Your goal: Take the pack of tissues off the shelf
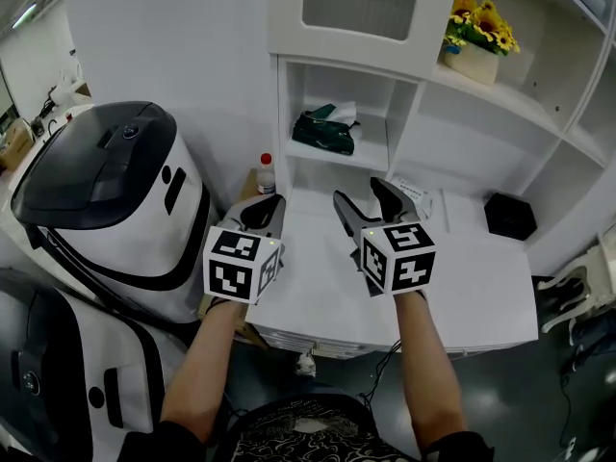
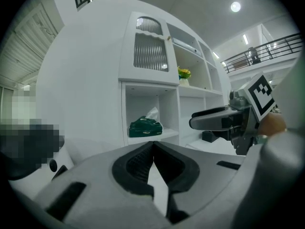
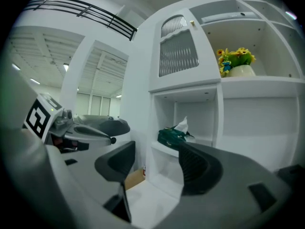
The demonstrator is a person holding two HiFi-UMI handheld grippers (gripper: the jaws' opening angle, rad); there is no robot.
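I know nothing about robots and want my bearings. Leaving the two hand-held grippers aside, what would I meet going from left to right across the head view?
white-and-black machine → red-capped bottle → green pack of tissues → pot of yellow flowers

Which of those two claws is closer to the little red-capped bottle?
Left. The left gripper is just in front of the bottle; the right gripper is farther off to its right.

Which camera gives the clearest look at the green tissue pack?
Head view: the tissue pack sits whole and unblocked on its shelf. Left gripper view shows it side-on, dimmer; right gripper view hides one corner behind a jaw.
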